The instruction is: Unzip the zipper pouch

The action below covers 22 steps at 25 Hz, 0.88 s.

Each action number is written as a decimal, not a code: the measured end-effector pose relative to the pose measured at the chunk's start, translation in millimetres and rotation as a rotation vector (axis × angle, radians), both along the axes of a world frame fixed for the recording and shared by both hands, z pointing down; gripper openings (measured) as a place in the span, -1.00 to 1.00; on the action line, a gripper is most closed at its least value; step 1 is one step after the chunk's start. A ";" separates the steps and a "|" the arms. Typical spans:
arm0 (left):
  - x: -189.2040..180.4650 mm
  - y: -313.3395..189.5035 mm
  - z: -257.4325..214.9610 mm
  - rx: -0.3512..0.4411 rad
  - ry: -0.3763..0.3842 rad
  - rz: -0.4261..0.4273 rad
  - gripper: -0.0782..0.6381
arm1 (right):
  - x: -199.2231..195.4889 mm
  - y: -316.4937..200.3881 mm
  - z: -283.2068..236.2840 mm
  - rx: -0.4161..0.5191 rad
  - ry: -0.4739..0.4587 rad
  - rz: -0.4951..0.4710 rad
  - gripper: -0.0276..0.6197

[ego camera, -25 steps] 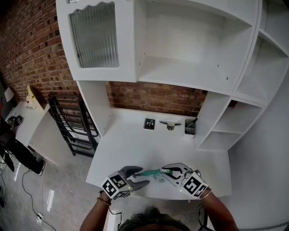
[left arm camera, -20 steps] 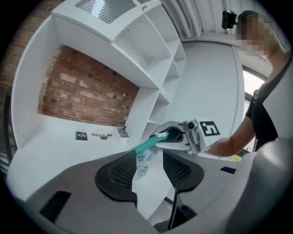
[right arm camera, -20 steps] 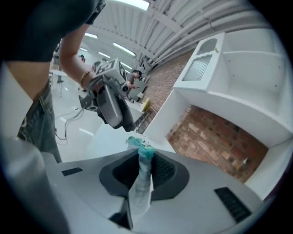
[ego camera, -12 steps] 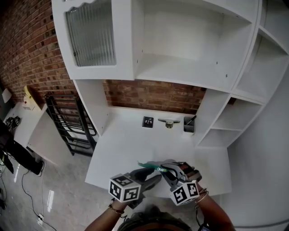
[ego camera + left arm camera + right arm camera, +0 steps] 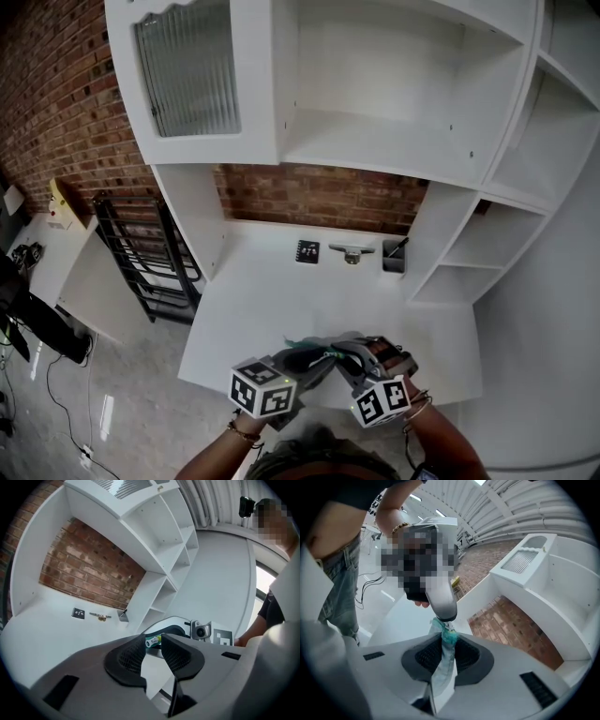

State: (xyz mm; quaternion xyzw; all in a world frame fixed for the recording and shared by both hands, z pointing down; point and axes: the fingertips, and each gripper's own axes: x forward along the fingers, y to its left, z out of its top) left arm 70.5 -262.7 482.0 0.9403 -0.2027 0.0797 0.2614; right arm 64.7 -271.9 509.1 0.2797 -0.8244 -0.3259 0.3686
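While the right tool (image 5: 447, 642) clamps the translucent teal zipper pouch (image 5: 442, 677) over the white worktop's (image 5: 262, 300) front edge, the left tool (image 5: 153, 642), jaws just closing narrow, pinches its far end.

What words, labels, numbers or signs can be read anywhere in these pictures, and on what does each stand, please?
No text can be read in any view.
Black card on the desk: white marks, too small to read.
Marker cubes: black-and-white square patterns only, no letters or numbers.
Pouch: no legible print.
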 end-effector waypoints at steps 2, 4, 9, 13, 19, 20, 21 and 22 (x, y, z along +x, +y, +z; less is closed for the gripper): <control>-1.1 -0.7 -0.6 0.002 -0.004 -0.002 -0.53 | 0.2 -0.7 0.6 0.001 0.004 0.001 -0.77; -0.8 -0.3 -2.9 0.009 -0.008 0.006 -0.54 | 1.3 -1.9 1.5 -0.001 0.008 0.008 -0.77; 3.8 4.0 -3.1 0.028 -0.037 0.038 -0.54 | 0.9 -2.8 3.0 -0.005 0.012 0.015 -0.77; 7.4 4.3 1.4 0.037 -0.058 0.036 -0.55 | -0.1 -3.9 2.6 -0.001 0.015 0.016 -0.77; 3.5 -3.1 2.0 0.007 -0.031 -0.010 -0.72 | 0.9 -3.9 0.9 0.004 0.018 0.019 -0.77; 3.3 -3.3 1.7 -0.003 -0.020 -0.013 -0.72 | 1.4 -4.0 0.5 0.006 0.017 0.021 -0.77; 3.4 -3.3 1.2 -0.012 -0.009 -0.015 -0.73 | 2.0 -3.9 -0.1 0.007 0.015 0.023 -0.77; 3.6 -3.0 0.5 -0.022 0.002 -0.015 -0.75 | 2.4 -3.8 -0.8 0.008 0.012 0.024 -0.77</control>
